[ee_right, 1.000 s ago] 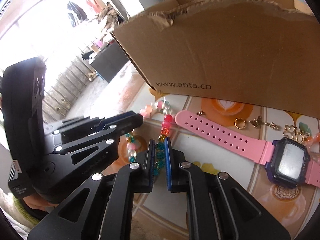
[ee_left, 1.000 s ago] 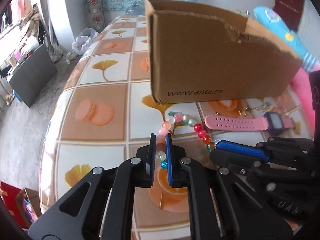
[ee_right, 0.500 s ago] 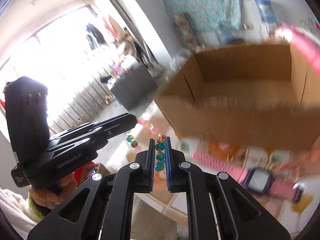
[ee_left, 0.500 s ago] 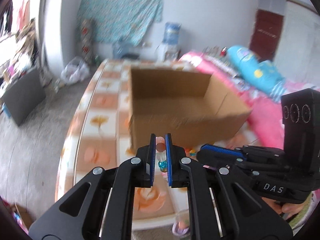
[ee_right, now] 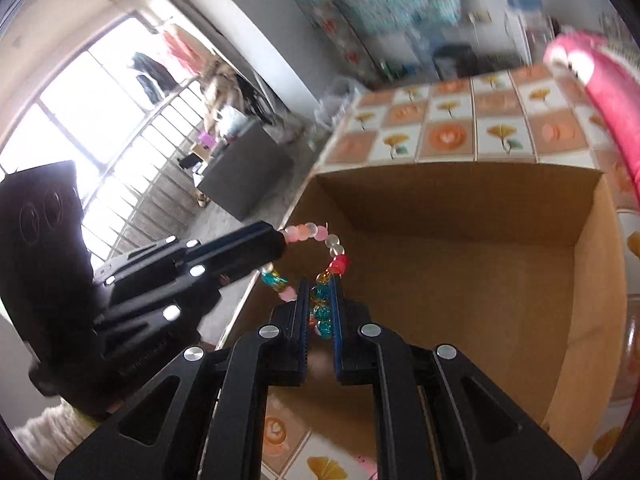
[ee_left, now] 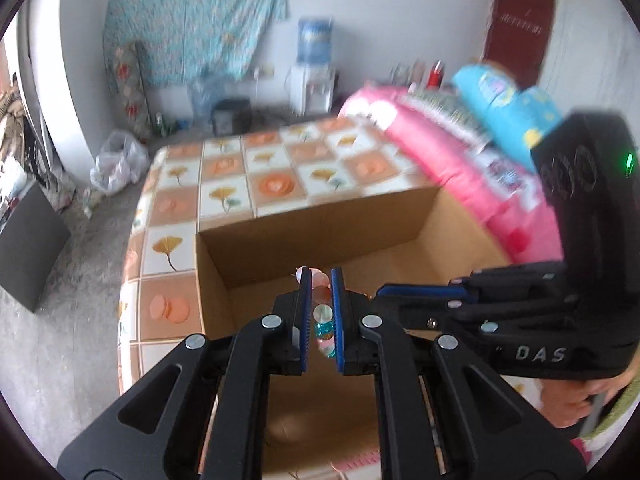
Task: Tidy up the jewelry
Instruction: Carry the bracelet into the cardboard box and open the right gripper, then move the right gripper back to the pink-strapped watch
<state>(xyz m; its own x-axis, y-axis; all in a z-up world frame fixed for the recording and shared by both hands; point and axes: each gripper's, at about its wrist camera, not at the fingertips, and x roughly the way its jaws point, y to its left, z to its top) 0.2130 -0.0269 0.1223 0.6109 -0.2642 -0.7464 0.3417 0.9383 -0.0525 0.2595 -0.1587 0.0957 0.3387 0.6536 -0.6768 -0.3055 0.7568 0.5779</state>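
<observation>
Bead bracelet [ee_right: 320, 256]: hangs above the open cardboard box [ee_right: 460, 280], over its near-left corner
Left gripper [ee_left: 321, 292]: clenched on the bracelet's pale beads
Right gripper [ee_right: 321, 300]: clenched on its teal beads, just beside the left gripper
Box: on the tiled table [ee_left: 224, 176]

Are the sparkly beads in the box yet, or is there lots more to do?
Not yet. Both the left gripper and right gripper are shut on the colourful glass bead bracelet, holding it above the open brown cardboard box. The box floor in view looks bare. Next comes dropping it in; no other jewelry is clearly visible now.
</observation>
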